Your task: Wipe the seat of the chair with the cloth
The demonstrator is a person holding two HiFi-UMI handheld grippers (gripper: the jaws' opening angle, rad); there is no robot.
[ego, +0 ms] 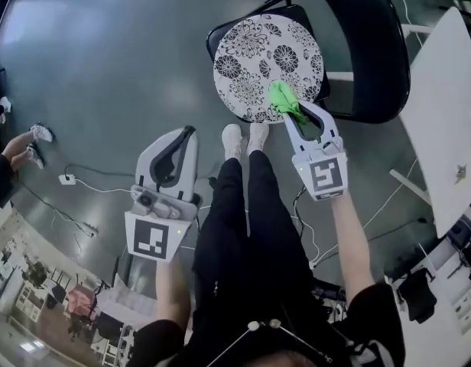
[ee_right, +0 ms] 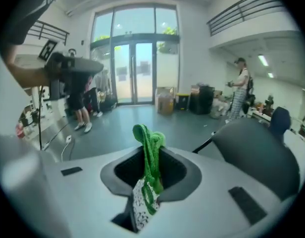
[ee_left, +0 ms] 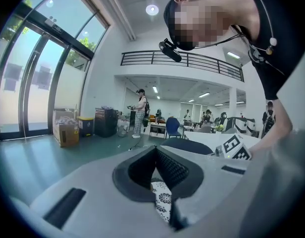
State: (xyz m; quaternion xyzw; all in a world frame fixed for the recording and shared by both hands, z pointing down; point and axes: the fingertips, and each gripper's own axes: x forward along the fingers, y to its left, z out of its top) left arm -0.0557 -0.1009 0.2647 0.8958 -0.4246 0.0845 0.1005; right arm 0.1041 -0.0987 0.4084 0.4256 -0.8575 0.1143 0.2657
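Note:
A black folding chair (ego: 373, 44) carries a round seat cushion (ego: 262, 63) with a black-and-white flower print. My right gripper (ego: 294, 112) is shut on a green cloth (ego: 284, 100), which rests on the cushion's near edge. In the right gripper view the green cloth (ee_right: 148, 157) is pinched between the jaws and bunches up above them, with the chair back (ee_right: 259, 148) to the right. My left gripper (ego: 186, 134) hangs over the floor left of the chair, its jaws closed with nothing between them. Through its jaw gap a strip of the patterned cushion (ee_left: 162, 202) shows.
A white table (ego: 446, 113) stands right of the chair. Cables and a power adapter (ego: 66, 179) lie on the grey floor to the left. The person's shoes (ego: 245, 138) stand just in front of the chair. Other people (ee_right: 82, 103) stand farther off in the hall.

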